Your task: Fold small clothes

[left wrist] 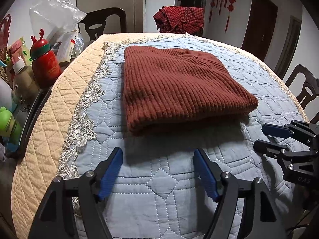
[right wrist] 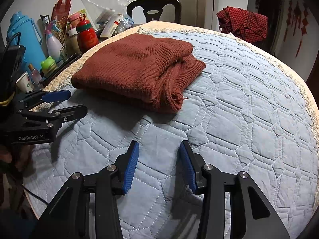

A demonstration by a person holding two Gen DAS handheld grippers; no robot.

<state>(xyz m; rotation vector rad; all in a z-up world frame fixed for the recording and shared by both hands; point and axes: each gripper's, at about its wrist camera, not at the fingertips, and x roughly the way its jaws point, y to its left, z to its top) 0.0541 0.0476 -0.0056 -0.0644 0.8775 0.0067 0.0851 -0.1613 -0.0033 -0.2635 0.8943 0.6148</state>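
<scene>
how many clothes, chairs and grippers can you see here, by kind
Clothes: 2, the folded rust-brown ribbed knit sweater and the crumpled red checked garment.
Dark wooden chairs: 2, one at the far side, one at the right.
Grippers: 2, left gripper, right gripper.
Total: 6

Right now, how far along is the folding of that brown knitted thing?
Done, it seems: the brown sweater lies folded into a neat stack on the blue quilt. In hand: nothing; the left gripper and right gripper are both open and clear of it. Possibly left: the red checked garment draped on a chair beyond the table.
</scene>
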